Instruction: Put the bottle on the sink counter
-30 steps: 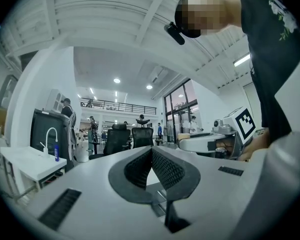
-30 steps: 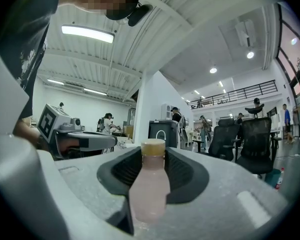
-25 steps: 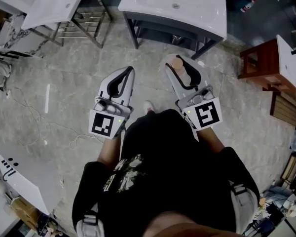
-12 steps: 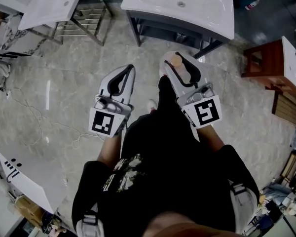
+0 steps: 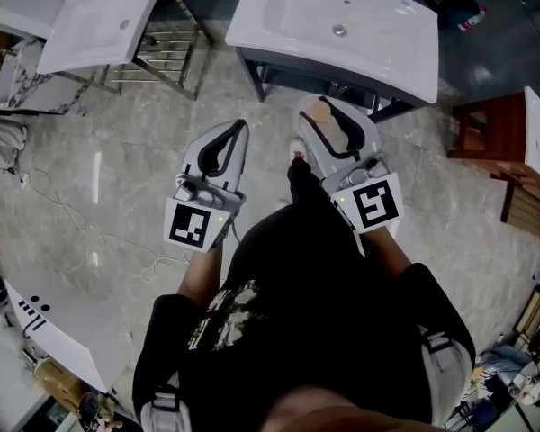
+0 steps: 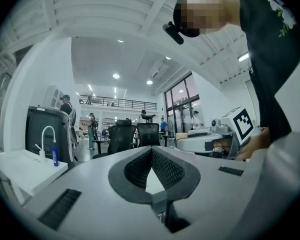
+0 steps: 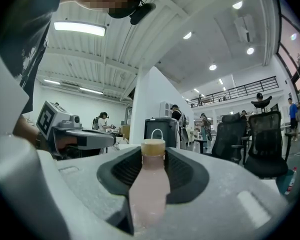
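Note:
A pale pink bottle [image 5: 329, 124] with a tan cap lies between the jaws of my right gripper [image 5: 313, 106], which is shut on it. In the right gripper view the bottle [image 7: 150, 184] fills the gap between the dark pads, cap pointing away. My left gripper [image 5: 240, 126] is held beside it to the left, shut and with nothing in it; its tips meet in the left gripper view [image 6: 151, 151]. The white sink counter [image 5: 378, 52] stands just ahead of both grippers, with a drain and a dark tap at its far edge.
A second white sink [image 5: 99, 16] on a metal rack stands at the far left. At the right is a wooden stool [image 5: 486, 124]. A thin cable [image 5: 72, 214] trails over the marble floor. A white panel [image 5: 45, 322] lies at the lower left.
The sink counter has come closer and sits lower in the head view. Both grippers keep their pose, and the bottle stays in the right one.

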A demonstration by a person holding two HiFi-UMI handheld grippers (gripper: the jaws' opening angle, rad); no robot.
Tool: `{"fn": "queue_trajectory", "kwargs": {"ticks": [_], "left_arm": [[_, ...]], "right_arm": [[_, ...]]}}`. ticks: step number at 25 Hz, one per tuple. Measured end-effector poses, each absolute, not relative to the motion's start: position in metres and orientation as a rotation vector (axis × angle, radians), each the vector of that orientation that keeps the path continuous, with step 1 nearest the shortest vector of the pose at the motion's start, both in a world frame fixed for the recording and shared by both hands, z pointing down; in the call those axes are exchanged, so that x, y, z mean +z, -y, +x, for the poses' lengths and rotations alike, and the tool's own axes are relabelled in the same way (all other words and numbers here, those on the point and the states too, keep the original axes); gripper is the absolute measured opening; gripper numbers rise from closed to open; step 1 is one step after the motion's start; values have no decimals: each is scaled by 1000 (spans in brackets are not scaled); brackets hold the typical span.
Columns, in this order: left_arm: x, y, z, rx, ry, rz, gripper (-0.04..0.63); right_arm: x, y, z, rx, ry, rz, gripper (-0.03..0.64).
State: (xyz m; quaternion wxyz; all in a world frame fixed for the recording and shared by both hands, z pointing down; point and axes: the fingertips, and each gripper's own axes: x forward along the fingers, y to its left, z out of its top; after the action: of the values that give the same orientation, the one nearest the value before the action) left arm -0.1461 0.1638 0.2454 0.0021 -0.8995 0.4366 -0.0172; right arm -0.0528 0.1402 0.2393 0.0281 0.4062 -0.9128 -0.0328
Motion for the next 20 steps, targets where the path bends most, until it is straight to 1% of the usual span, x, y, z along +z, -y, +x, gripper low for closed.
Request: {"fn": "queue_trajectory", "kwargs": {"ticks": [14,20], "left_arm": [[237,-12,-112,-49,-1401,-2798,14],[249,34,-102,-40,-1466,-2773,14]], "right_arm": [[233,9,-31,-119,2859,1178,133],[244,55,-14,-144,2844,1124,133]]}}
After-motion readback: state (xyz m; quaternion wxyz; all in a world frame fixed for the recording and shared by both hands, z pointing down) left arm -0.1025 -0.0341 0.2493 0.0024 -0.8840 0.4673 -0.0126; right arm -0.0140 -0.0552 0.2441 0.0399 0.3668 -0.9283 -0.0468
